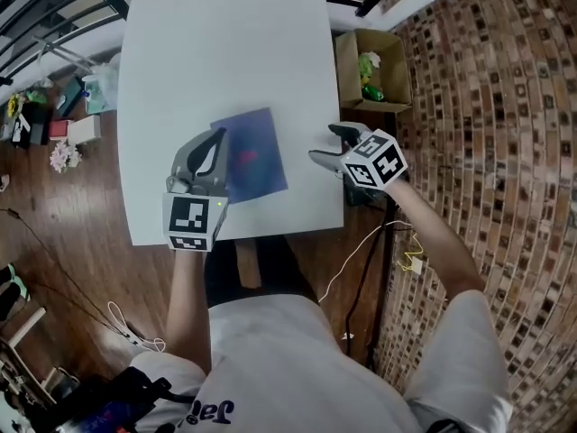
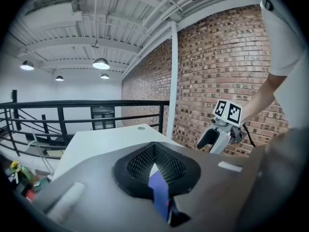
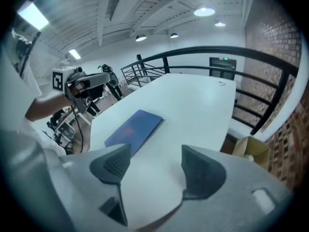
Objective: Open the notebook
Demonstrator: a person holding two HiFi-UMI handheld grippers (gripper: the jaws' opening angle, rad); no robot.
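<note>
Notebook [image 1: 257,152] near-left corner hidden behind left hand-held gripper [image 1: 217,141], cover mark [image 1: 248,156] unreadable

I log white table [image 1: 225,43], brick wall [image 1: 505,106] to its right, cardboard box [image 1: 371,70] between, wooden floor [image 1: 63,233] to its left, black railing [image 2: 72,104] beyond, pendant lamps [image 2: 101,63] above.

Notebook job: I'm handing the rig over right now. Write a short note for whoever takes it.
Left gripper: fingers together, holding nothing, raised off the table by the notebook's left edge.
Right gripper: fingers wide apart, empty, at the table's right edge, clear of the notebook.
Notebook: blue, closed, lying flat on the white table between the two grippers.
Done: nothing yet; the cover is untouched.
Left: catch the cover edge, probably while steadying the notebook with the other gripper, and fold it open.
</note>
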